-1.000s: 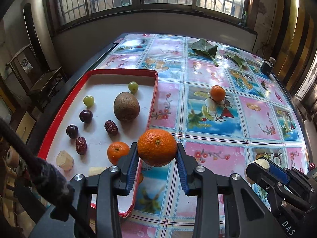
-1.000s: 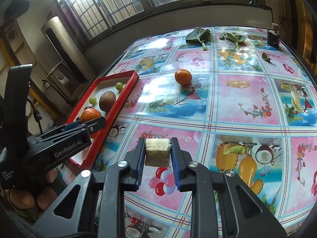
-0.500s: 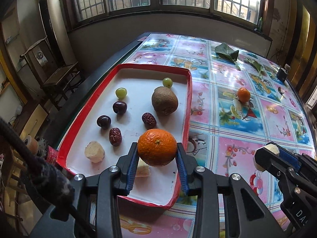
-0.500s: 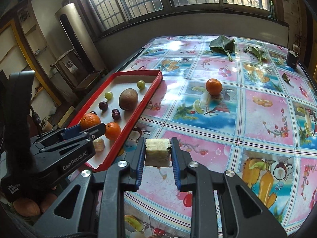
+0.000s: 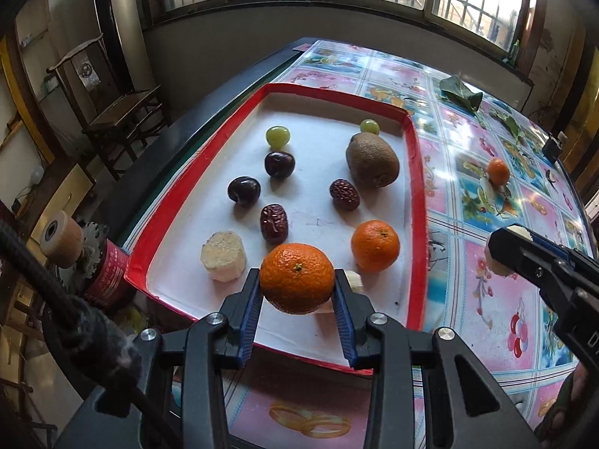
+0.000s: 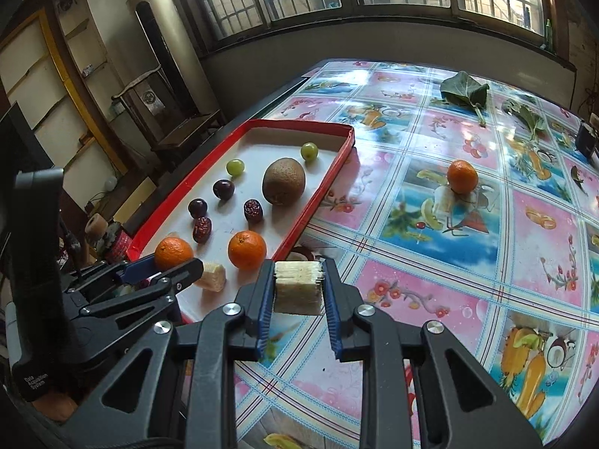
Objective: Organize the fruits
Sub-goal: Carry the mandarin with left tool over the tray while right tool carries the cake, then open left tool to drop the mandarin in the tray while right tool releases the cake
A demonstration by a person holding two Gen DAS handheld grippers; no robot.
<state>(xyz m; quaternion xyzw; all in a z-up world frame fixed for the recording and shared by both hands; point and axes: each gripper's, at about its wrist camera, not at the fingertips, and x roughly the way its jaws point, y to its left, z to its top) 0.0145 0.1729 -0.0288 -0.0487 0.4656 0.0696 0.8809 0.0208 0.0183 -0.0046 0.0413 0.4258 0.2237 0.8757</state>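
So both hands are swinging over toward the shallow red-rimmed tray with the white floor (image 5: 418, 202) right now. A second ago the left wrist view was mostly looking at the glossy fruit-print tablecloth (image 6: 468, 292) with the tray off to the side; now the tray is filling the middle of that view, so the carry is basically arriving.

The left gripper (image 5: 297, 292) is clamping a round orange mandarin with a dimpled peel (image 5: 297, 277) between its blue pads, and it's hanging over the near end of the tray, just in front of the second small orange mandarin (image 5: 375, 245) already lying there. The right gripper (image 6: 298, 295) is squeezing a pale, fibrous rectangular chunk of sugarcane-looking fruit (image 6: 298, 287), and it's hovering over the cloth just outside the tray's near right corner, not over the white floor yet.

Already sitting in the tray: the brown fuzzy kiwi (image 5: 372, 165), two green grapes, two dark cherries, two wrinkled red dates, a pale round chunk (image 5: 223, 256) and another pale piece half hidden behind the held mandarin.

My read: the left hand is about ready to lower and drop next to its twin, while the right one is needing a bit more travel toward the tray. One lone orange mandarin out on the cloth (image 6: 462, 176) is waiting for a later trip.
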